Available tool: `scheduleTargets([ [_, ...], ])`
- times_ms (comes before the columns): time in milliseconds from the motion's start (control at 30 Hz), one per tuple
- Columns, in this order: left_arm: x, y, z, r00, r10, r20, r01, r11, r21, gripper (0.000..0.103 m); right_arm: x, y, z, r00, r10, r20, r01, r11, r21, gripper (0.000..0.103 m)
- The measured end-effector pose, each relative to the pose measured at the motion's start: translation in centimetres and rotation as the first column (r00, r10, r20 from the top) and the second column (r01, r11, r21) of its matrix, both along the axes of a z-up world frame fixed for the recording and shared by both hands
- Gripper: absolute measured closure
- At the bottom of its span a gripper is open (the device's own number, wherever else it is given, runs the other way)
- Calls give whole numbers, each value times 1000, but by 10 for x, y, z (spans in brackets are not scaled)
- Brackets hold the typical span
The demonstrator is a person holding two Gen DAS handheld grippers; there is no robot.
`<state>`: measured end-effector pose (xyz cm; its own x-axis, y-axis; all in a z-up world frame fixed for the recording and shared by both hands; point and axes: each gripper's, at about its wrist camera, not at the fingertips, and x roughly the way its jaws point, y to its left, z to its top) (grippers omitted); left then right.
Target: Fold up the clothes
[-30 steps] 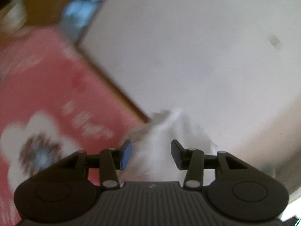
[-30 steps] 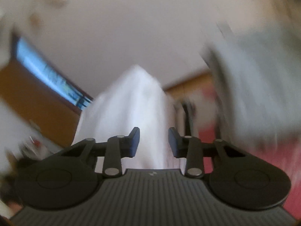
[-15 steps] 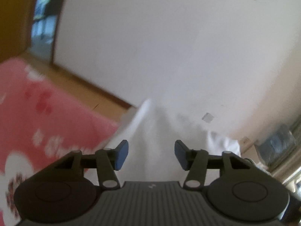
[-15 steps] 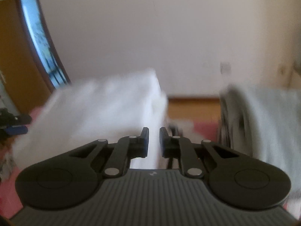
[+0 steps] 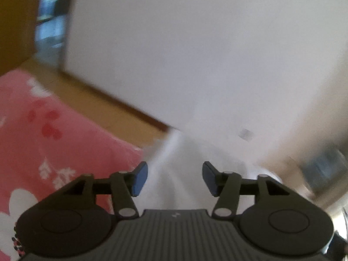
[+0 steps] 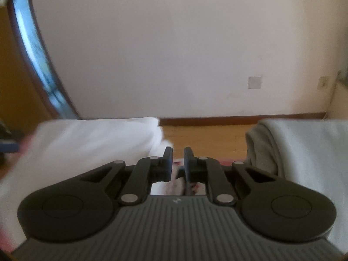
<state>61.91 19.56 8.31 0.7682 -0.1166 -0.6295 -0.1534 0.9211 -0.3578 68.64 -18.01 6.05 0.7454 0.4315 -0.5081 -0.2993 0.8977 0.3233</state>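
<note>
Pale wall (image 6: 174,43), wooden floor (image 6: 206,134) and pink floral bedding (image 5: 54,141) all round. Left gripper (image 5: 173,180) fingers wide apart, white garment (image 5: 174,187) bunched between yet not pinched; right gripper (image 6: 178,163) fingers nearly shut, with nothing visibly held, just beside the white garment. Grey garment (image 6: 304,152) heaped right, apparently unfolded; folding judged barely begun.
</note>
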Motion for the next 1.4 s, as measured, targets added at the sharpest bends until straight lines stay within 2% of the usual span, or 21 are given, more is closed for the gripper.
scheduleTargets([
  [33,-16,-8,1,998,-63,7,63,998,10,44,-19,-4,4,999,42,23,-42,998,40,91],
  [100,-40,-24,-10,991,-134,-24,135,987,83,44,-55,-6,4,986,157,55,-161,984,73,91],
  [167,-55,-27,-32,990,-110,-86,120,985,123,45,-88,-3,-2,966,252,56,-256,963,83,92],
  [233,-68,-21,-53,989,-53,-136,70,990,125,48,-100,-6,-26,974,215,-78,-213,977,27,92],
  [267,-75,-13,-55,991,-18,-129,30,995,96,49,-105,-8,-39,971,184,-150,-188,982,-7,91],
  [333,-86,1,-54,993,47,-105,-41,997,62,48,-113,-24,-51,968,86,-237,-96,995,-31,91],
  [433,-92,6,-52,996,62,-58,-58,996,63,45,-129,-32,-26,986,55,-157,-57,998,-10,91],
  [500,-93,11,-58,996,68,-50,-66,997,40,45,-129,-18,-2,994,106,-37,-106,994,13,90],
  [567,-102,13,-58,995,87,-49,-87,996,-4,45,-126,1,13,981,182,70,-184,983,22,89],
  [600,-110,16,-58,994,103,-46,-104,994,-25,45,-122,11,12,973,218,79,-218,976,-3,89],
  [633,-121,19,-58,992,118,-44,-120,992,-42,45,-117,21,4,973,224,52,-222,974,-43,89],
  [733,-150,30,-68,986,152,-63,-155,987,-49,45,-110,31,-31,989,92,-116,-109,983,-149,89],
  [800,-172,40,-71,983,166,-77,-168,986,-12,43,-124,24,-40,980,-30,-198,-4,985,-172,89],
  [867,-191,48,-70,982,170,-81,-169,985,26,43,-139,19,-40,962,-105,-251,54,978,-203,88],
  [933,-203,55,-64,986,154,-60,-152,988,34,42,-156,29,-26,967,-100,-233,49,976,-213,88],
  [1033,-202,57,-56,994,109,-31,-109,994,22,41,-176,52,8,991,-37,-128,14,984,-175,88],
  [1133,-201,51,-42,999,50,-5,-50,998,25,41,-191,75,35,999,23,-24,-27,990,-141,85],
  [1233,-206,47,-28,1000,4,-1,-4,1000,1,36,-213,89,41,996,-3,-91,-9,990,-139,84],
  [1267,-210,43,-24,1000,-14,-3,14,1000,4,30,-223,91,44,992,-28,-120,11,991,-135,82],
  [1300,-215,39,-21,999,-36,-1,36,999,16,25,-233,93,47,987,-58,-153,38,991,-130,80],
  [1400,-231,26,-21,994,-112,13,110,991,72,20,-254,103,52,967,-114,-230,80,985,-150,74],
])
